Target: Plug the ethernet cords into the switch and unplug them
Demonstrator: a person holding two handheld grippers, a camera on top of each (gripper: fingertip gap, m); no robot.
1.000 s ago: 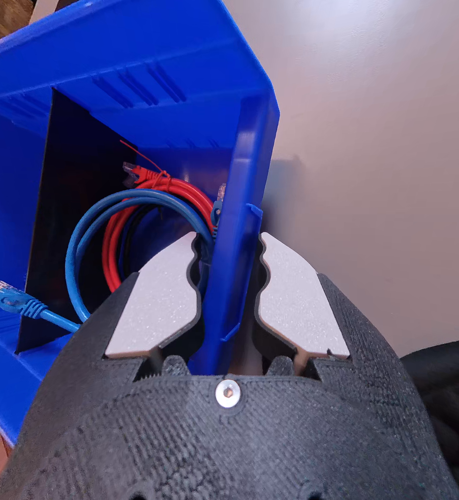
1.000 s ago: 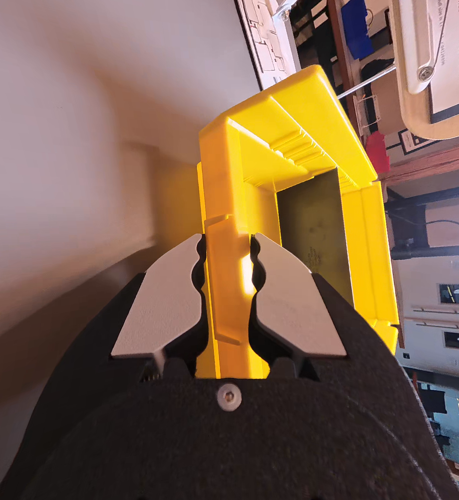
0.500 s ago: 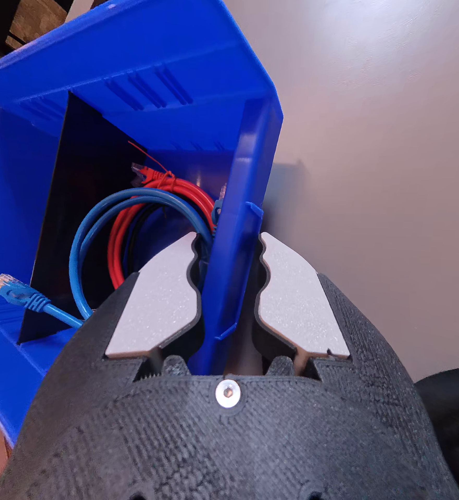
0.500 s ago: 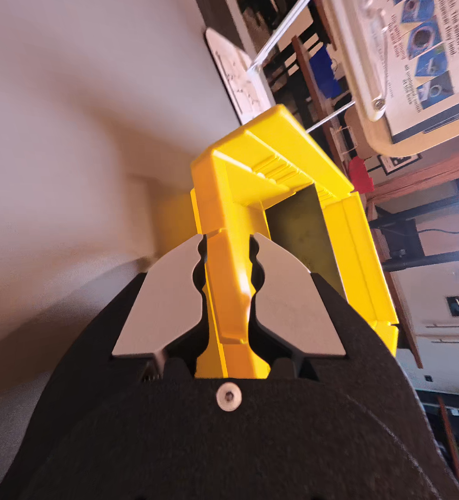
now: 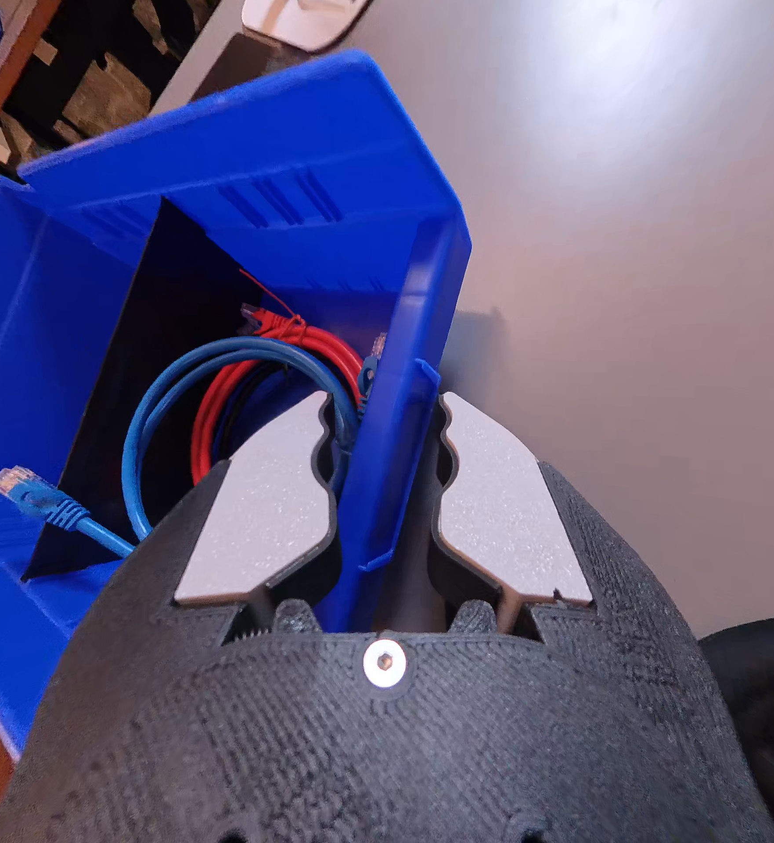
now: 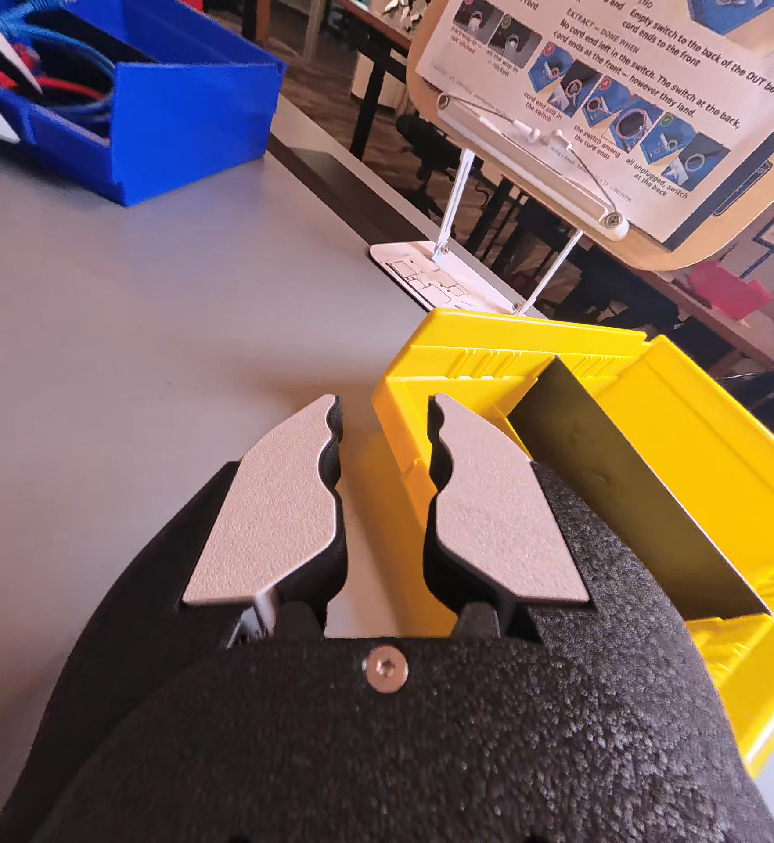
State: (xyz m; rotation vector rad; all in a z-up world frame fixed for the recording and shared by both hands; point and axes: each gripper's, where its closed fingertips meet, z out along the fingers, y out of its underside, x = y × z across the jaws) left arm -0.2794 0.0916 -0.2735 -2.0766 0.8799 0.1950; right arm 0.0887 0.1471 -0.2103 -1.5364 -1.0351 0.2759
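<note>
My left gripper (image 5: 382, 399) is shut on the side wall of a blue bin (image 5: 284, 150). One finger is inside the bin and one outside. Coiled blue (image 5: 157, 410), red (image 5: 330, 342) and black ethernet cords lie inside it, and a blue plug (image 5: 24, 495) sticks out at the left. My right gripper (image 6: 382, 401) is open and straddles the near corner wall of a yellow bin (image 6: 512, 328) without gripping it. The yellow bin holds only a dark divider panel (image 6: 604, 479). The blue bin also shows in the right wrist view (image 6: 184, 118) at the far left. No switch is in view.
Both bins stand on a grey table (image 6: 147, 319). A clipboard with an instruction sheet (image 6: 604, 114) stands on a white base (image 6: 439, 278) at the table's far edge, behind the yellow bin. A dark bulky shape (image 5: 763, 684) sits at the right of the left wrist view.
My right gripper has let go of the yellow bin's wall and its view has swung round, with the bin now flat on the table. My left gripper has shifted slightly, still holding the blue bin.
</note>
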